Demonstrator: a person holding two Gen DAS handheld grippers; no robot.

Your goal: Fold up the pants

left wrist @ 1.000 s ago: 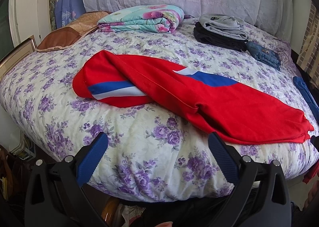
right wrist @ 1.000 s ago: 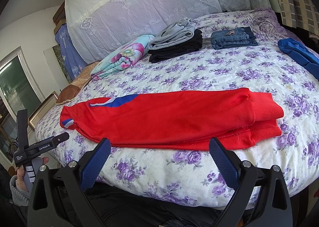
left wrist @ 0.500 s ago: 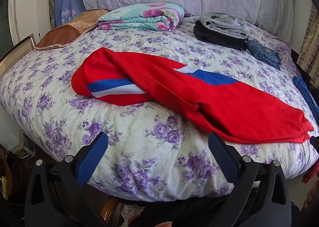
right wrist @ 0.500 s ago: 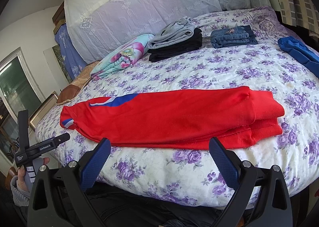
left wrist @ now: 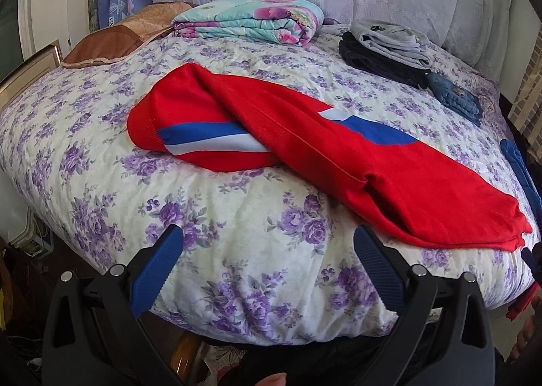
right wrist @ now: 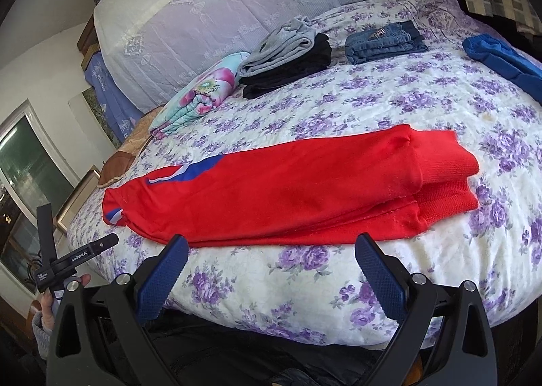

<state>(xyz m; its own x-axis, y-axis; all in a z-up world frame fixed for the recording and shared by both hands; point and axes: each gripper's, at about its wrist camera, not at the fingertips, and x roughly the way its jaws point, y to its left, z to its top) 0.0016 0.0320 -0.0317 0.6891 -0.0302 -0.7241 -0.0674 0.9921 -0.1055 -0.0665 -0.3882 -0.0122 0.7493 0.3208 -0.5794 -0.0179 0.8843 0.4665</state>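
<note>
Red pants (left wrist: 305, 149) with blue and white stripes lie lengthwise on the flowered bedspread (left wrist: 237, 233), one leg laid over the other. In the right wrist view the red pants (right wrist: 288, 196) stretch from the striped end at the left to the ribbed end at the right. My left gripper (left wrist: 267, 243) hangs open above the bed's near edge, short of the pants, with nothing between its blue pads. Equally open and holding nothing, my right gripper (right wrist: 271, 250) hovers just before the pants' near edge. The left gripper's body (right wrist: 67, 260) shows at the far left, held by a hand.
At the back of the bed lie a folded floral quilt (left wrist: 250, 20), a grey and black stack of clothes (left wrist: 386, 47), folded jeans (right wrist: 382, 40) and a blue garment (right wrist: 501, 61). A brown pillow (left wrist: 115, 44) sits at the back left. A framed picture (left wrist: 23, 74) leans beside the bed.
Both grippers have crept slightly closer to the bed, so the pants sit a little lower and nearer in each view. Neither gripper has touched anything; the pants have not moved.
</note>
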